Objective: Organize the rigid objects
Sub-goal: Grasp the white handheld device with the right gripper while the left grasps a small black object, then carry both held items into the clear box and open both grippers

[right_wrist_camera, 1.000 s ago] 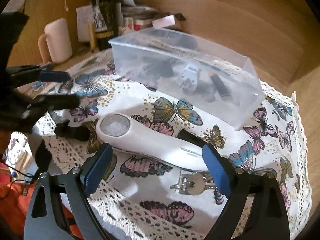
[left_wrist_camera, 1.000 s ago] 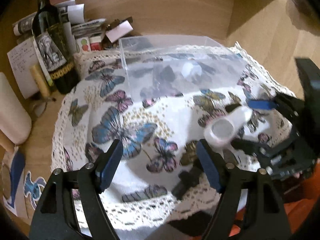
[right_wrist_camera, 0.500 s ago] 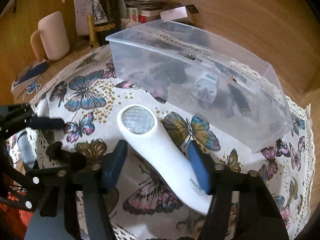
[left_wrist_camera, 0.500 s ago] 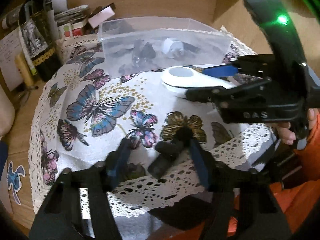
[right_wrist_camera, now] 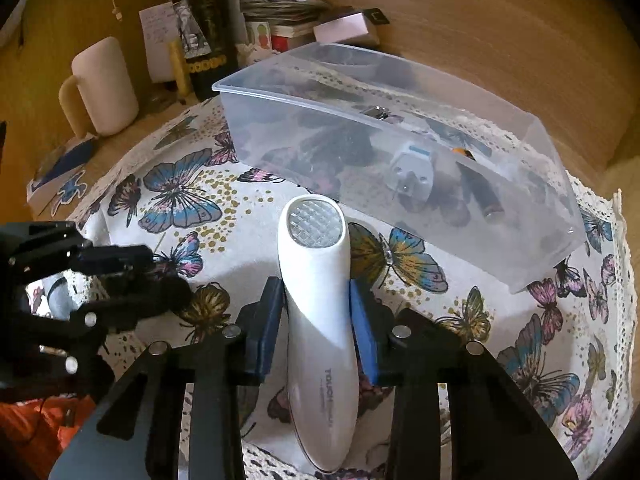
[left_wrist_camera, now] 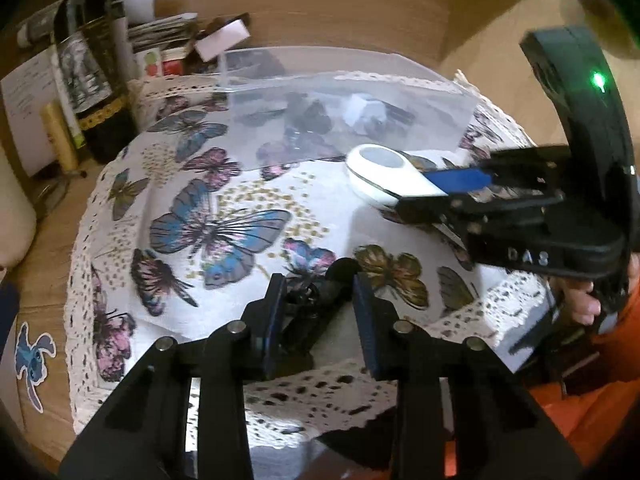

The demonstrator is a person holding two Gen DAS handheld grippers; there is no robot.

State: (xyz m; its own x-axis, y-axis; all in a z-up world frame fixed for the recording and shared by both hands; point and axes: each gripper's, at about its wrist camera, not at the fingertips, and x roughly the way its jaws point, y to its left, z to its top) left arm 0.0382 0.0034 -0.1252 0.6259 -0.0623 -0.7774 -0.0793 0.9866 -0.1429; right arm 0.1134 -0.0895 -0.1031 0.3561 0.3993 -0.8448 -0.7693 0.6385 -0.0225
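Observation:
My right gripper (right_wrist_camera: pixel 317 296) is shut on a white handheld device (right_wrist_camera: pixel 316 280) with a round faceted lens, held above the butterfly cloth (right_wrist_camera: pixel 240 240) just in front of the clear plastic box (right_wrist_camera: pixel 516 256). The device also shows in the left wrist view (left_wrist_camera: pixel 384 176), beside the box (left_wrist_camera: pixel 280 92). My left gripper (left_wrist_camera: pixel 320 292) has its pads closed around a small black object (left_wrist_camera: pixel 320 300) near the cloth's front edge. The left gripper shows in the right wrist view (right_wrist_camera: pixel 132 276). The box holds a white plug (right_wrist_camera: pixel 414 172) and dark items.
A wine bottle (right_wrist_camera: pixel 204 28), a cream mug (right_wrist_camera: pixel 104 88), papers and small boxes (right_wrist_camera: pixel 288 16) stand behind the cloth on the wooden table. A cartoon sticker (left_wrist_camera: pixel 34 356) lies on the table at left. A wooden wall rises behind the box.
My right gripper closed on the white device and lifted it toward the box. My left gripper moved down over the black object and closed on it.

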